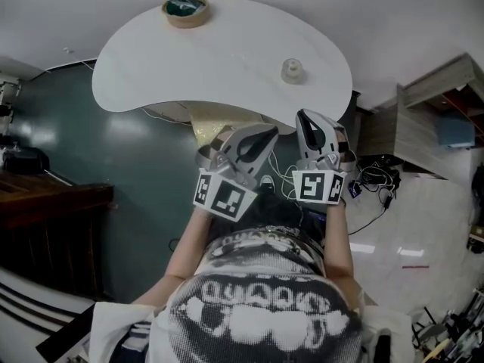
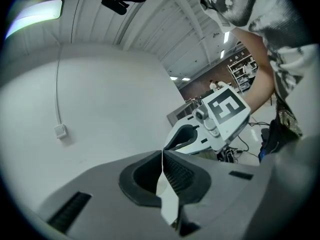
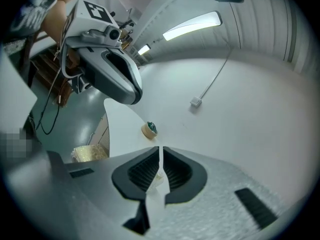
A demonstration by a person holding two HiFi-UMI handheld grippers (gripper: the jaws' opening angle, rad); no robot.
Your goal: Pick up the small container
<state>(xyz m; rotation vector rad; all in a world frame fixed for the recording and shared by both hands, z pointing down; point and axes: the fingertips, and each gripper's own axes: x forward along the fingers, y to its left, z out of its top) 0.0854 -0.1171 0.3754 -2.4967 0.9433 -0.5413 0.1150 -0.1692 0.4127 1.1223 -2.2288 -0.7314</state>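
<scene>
A small clear container [image 1: 293, 70] stands on the right part of a white curved table [image 1: 189, 59]. Both grippers are held side by side in front of the table's near edge, short of the container. My left gripper [image 1: 261, 134] is shut, its ribbed pads [image 2: 175, 174] meeting at the tips with nothing between them. Just below the container in the head view, my right gripper [image 1: 308, 116] is also shut and empty, with only a thin slit between its pads [image 3: 172, 171]. In the right gripper view the left gripper [image 3: 131, 95] shows at the upper left.
A tan roll with a green centre [image 1: 185, 10] [image 3: 149, 129] sits at the table's far edge. A dark wooden cabinet [image 1: 45, 203] is at the left, with cables [image 1: 374, 180] and shelving [image 1: 427, 119] at the right. A golden bundle [image 1: 208, 131] lies under the table.
</scene>
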